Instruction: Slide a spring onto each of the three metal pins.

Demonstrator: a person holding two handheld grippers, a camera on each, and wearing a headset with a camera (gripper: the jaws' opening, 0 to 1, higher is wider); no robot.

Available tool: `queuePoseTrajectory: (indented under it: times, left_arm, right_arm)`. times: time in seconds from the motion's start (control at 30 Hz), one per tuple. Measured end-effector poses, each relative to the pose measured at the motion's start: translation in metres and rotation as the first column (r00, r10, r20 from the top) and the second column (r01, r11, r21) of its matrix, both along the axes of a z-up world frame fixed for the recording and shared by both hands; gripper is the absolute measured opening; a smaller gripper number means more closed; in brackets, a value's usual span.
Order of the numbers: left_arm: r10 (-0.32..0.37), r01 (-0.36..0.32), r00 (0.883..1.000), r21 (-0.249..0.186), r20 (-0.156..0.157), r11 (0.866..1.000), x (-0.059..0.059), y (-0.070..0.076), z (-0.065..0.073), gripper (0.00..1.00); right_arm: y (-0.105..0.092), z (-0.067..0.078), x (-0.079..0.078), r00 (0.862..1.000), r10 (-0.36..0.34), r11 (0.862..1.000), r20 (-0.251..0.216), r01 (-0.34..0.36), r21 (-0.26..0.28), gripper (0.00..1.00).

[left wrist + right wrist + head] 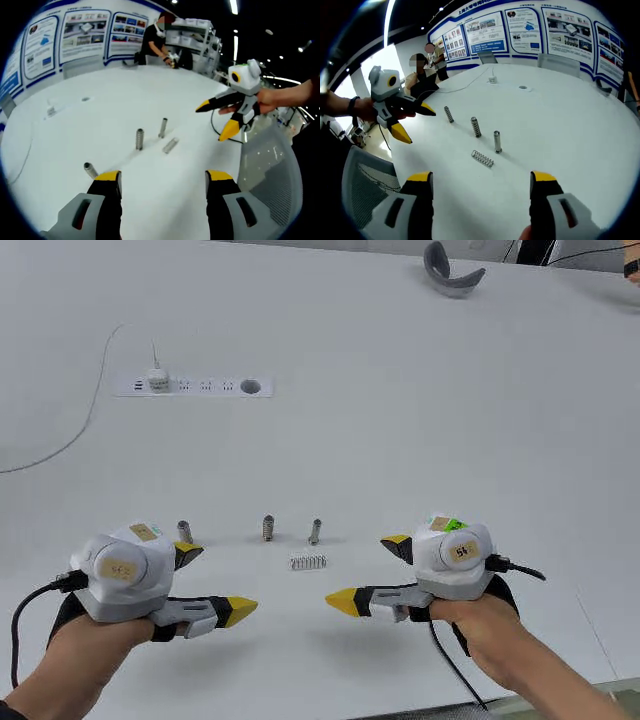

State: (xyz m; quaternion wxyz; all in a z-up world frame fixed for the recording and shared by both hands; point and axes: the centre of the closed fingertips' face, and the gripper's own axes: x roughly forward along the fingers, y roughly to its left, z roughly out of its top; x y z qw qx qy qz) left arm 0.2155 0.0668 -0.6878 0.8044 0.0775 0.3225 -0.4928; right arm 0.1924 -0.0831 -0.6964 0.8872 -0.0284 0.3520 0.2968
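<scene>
Holding both tools low near the front edge of the white table (pixel 420 430), you have the left gripper (pixel 215 580) and the right gripper (pixel 368 570) pointing inward at each other. Each has its jaws spread wide with nothing between them. Bare tabletop lies between the two sets of yellow tips.

Just beyond that gap the loose spring (pixel 308 562) lies flat on its side, touching nothing. Right behind it stands a row of three upright pins. The left pin (pixel 185 531) is just beside your left gripper's upper jaw and carries a spring. The middle pin (pixel 268 528) also carries a spring. The right pin (pixel 315 531) is bare and is the one nearest the loose spring.

Past the pins the table is open, well apart from everything, until the power strip (pixel 195 386), whose cable (pixel 80 430) curves off to the left edge. A grey curved band (pixel 452 268) rests near the far edge on the right.
</scene>
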Motion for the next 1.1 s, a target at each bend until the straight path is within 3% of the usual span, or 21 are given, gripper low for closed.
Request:
queuePoseTrajectory:
  times: [0.47, 1.1]
  left_arm:
    - [-0.116, 0.117, 0.993, 0.037, -0.012, 0.992, -0.008, -0.029, -0.01, 0.74]
    - [-0.253, 0.254, 0.967, 0.078, -0.031, 0.964, -0.016, -0.065, -0.028, 0.73]
  right_arm:
    - [-0.008, -0.001, -0.009, 1.0, -0.007, 1.0, -0.008, 0.007, 0.009, 0.82]
    - [-0.014, -0.008, -0.023, 0.999, -0.004, 1.0, -0.034, 0.004, 0.011, 0.84]
